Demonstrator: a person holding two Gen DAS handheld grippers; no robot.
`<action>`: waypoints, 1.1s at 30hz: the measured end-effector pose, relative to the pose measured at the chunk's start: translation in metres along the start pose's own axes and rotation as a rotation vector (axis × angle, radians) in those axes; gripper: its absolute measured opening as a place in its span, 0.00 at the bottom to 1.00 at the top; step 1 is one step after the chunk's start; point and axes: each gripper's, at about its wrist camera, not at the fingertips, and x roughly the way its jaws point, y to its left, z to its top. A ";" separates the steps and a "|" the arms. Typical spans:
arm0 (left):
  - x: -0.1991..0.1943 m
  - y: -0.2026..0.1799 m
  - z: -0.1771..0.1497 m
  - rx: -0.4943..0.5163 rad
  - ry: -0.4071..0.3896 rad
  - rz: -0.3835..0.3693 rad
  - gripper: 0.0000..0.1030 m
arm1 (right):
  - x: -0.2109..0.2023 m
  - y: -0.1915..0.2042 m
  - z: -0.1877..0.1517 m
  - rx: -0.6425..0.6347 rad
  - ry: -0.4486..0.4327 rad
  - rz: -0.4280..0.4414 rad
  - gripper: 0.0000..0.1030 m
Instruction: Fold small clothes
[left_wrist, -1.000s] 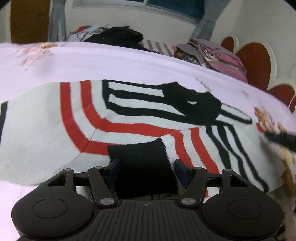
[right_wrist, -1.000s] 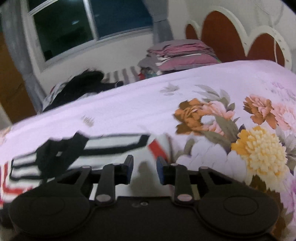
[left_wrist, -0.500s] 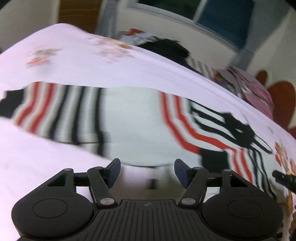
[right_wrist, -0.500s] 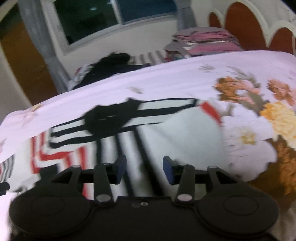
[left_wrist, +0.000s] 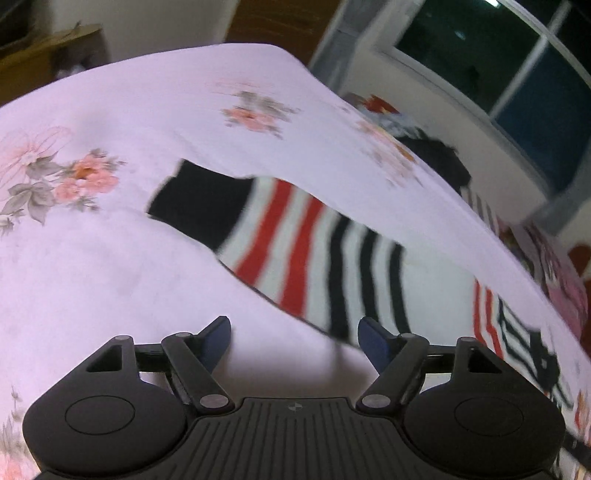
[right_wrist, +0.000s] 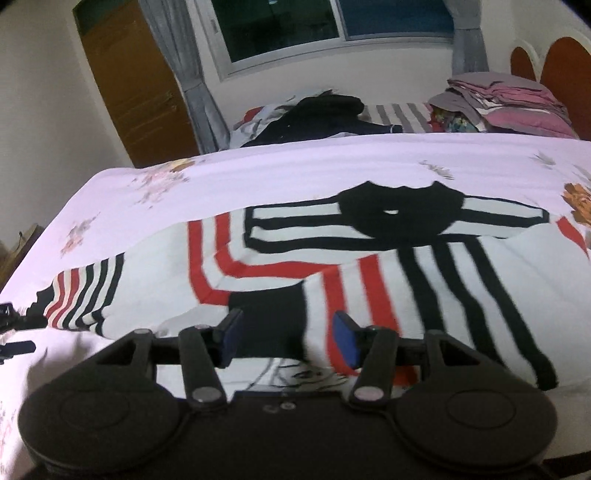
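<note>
We see the sweater (right_wrist: 332, 266) spread flat on the bed (right_wrist: 295, 166), white knit with red and black stripes, a black collar (right_wrist: 399, 214) at its far edge, one black cuff (right_wrist: 269, 317) folded onto the body and the other sleeve's cuff (left_wrist: 195, 203) stretched out to the side. Our left gripper (left_wrist: 293, 339) hovers by that outstretched sleeve with jaws open and empty, and our right gripper (right_wrist: 288, 339) has its jaws open around the folded cuff. Beyond the bed lie a pile of clothes (right_wrist: 314, 118) and a folded stack (right_wrist: 506, 99).
</note>
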 end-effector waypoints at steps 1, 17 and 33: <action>0.002 0.005 0.003 -0.015 -0.003 -0.001 0.73 | 0.001 0.003 -0.001 -0.002 0.004 -0.003 0.51; 0.065 0.019 0.028 -0.126 -0.093 -0.040 0.20 | 0.029 0.002 0.000 0.028 0.027 -0.081 0.51; 0.000 -0.133 0.030 0.250 -0.228 -0.362 0.09 | 0.025 -0.030 0.004 0.104 0.024 -0.083 0.48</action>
